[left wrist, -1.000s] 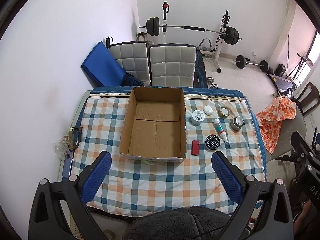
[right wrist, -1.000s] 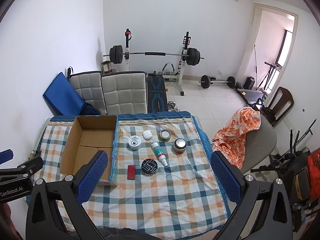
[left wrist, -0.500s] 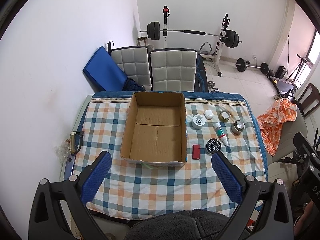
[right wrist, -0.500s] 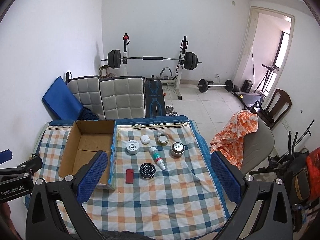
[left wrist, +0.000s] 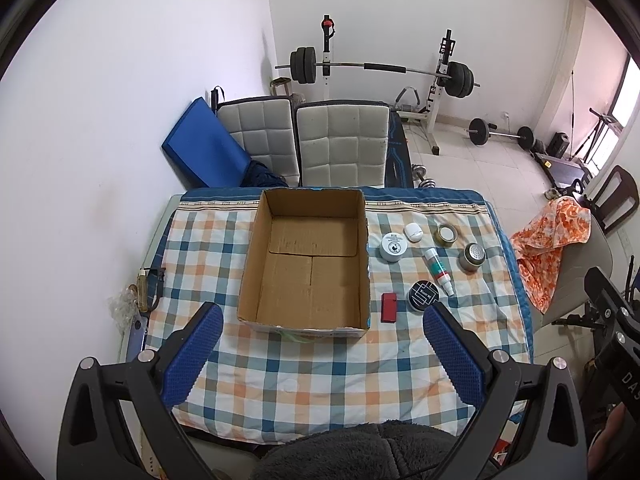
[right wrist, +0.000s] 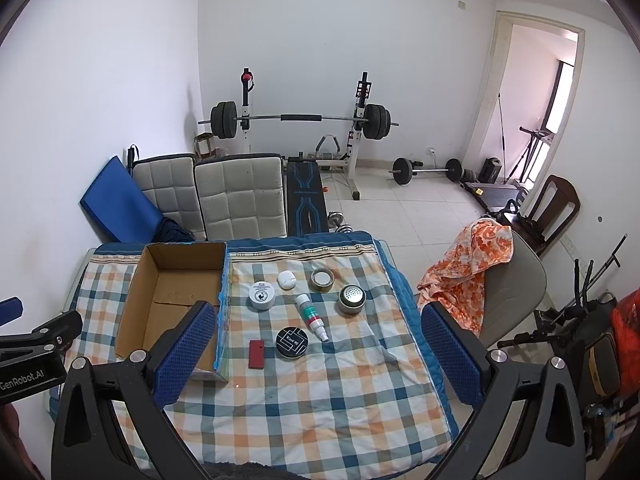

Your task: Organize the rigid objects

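Partly hidden cardboard box (right wrist: 172,304) floor.

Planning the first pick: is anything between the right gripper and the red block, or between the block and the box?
Nothing visible blocks the right gripper from the red block. The cardboard box beside it has only its own wall to clear.

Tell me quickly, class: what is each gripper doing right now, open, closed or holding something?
Left gripper: open, holding nothing, above the near edge of the table.
Right gripper: open, holding nothing, above the table.
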Action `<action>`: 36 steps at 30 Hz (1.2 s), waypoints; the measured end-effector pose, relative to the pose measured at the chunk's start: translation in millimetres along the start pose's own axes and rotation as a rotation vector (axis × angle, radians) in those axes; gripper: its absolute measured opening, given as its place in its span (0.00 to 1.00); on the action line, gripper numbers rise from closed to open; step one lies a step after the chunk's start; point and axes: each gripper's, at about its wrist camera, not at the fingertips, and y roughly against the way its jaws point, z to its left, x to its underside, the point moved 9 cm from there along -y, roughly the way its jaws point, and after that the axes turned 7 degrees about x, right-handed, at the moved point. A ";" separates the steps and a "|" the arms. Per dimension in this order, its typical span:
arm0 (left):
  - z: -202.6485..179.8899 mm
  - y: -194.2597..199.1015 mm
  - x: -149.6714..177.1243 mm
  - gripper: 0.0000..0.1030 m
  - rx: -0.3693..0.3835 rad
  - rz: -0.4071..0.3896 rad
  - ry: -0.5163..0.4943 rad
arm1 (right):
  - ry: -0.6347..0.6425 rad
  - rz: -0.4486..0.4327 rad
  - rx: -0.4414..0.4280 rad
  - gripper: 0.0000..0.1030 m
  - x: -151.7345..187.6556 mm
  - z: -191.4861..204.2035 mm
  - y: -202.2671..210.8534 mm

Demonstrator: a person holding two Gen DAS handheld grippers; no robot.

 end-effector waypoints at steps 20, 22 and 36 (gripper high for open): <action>0.9 -2.8 -1.5 1.00 -0.003 -0.013 -0.008 | -0.010 -0.002 0.000 1.00 -2.1 1.3 -2.6; 0.9 -3.5 -2.0 1.00 -0.004 -0.014 -0.011 | -0.012 -0.007 0.003 1.00 -2.6 0.2 -2.9; 5.0 -19.3 -11.2 1.00 -0.005 -0.005 -0.014 | -0.030 -0.001 0.011 1.00 -1.9 -2.4 -10.3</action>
